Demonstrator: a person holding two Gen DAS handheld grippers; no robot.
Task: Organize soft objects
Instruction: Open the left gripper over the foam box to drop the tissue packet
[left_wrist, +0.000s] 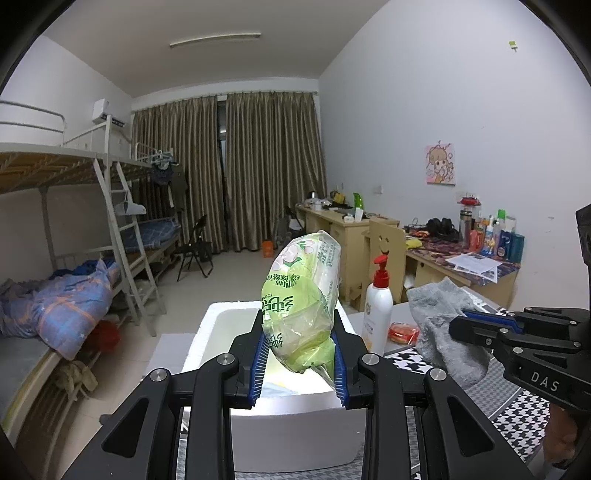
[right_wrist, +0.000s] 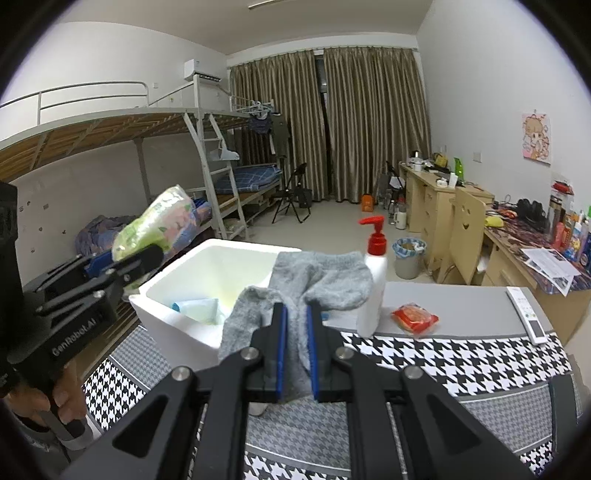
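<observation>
At centre frame, the left gripper (left_wrist: 300, 363) pinches a light, crinkly green tissue pack (left_wrist: 301, 299) above the white foam box (left_wrist: 280, 435); the right gripper (right_wrist: 296, 354) clamps a limp grey sock (right_wrist: 314, 284) mid-fabric, likely secure.

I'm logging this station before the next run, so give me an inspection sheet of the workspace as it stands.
Surface: houndstooth-patterned table cover.
Job's things: green plastic tissue pack and grey knitted sock held up; white foam box holds a pale blue packet.
Clutter: white pump bottle with red top, red snack packet, white remote.
Grippers: left gripper shut on pack; right gripper shut on sock.
Cables: nothing seen.
Surroundings: bunk beds, curtains, desks.
</observation>
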